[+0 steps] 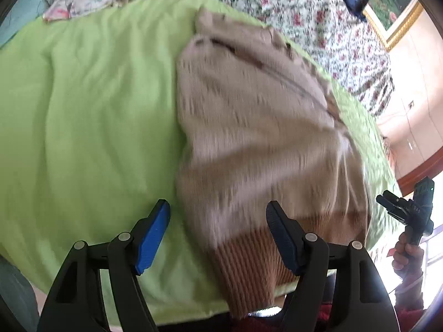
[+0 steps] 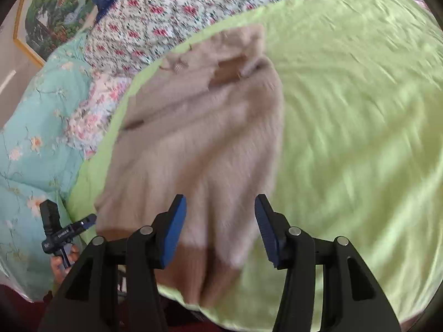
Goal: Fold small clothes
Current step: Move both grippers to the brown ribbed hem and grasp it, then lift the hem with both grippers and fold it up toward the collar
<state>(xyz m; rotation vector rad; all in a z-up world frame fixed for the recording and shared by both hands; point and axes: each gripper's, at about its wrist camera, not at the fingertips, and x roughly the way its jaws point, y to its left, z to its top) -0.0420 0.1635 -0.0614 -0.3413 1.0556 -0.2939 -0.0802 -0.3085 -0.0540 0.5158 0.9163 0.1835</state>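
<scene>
Sweater runs lengthwise away from both grippers, hem nearest the fingers

Left wrist view: sweater (image 1: 257, 127) fills the centre and right of the frame, lying on the green sheet (image 1: 83, 110). Its long axis goes from the ribbed brown hem at lower centre up to the neck end near the top centre. The picture is blurred, so finer folds cannot be read, though the body looks already doubled over lengthwise. The left gripper (image 1: 218, 238) stands wide open and holds nothing; its left finger sits over bare sheet, its right finger over the hem, so the sweater's left edge falls between them. The right gripper (image 1: 404, 207) shows small at the right edge, off the sweater's right side; whether it is open there I cannot tell.

Right wrist view: the sweater (image 2: 199, 138) lies centre-left on the sheet (image 2: 360, 110), hem at lower centre, neck end toward the upper centre. The right gripper (image 2: 221, 227) is also wide open and empty, fingers straddling the hem, with the sweater's right edge between them. The left gripper (image 2: 69, 229) appears at lower left, beside the hem's far corner.

Judgement: both hands stand about equally near the hem, one at each edge, so a fold of hem toward neck along the long axis looks the likely next call
</scene>
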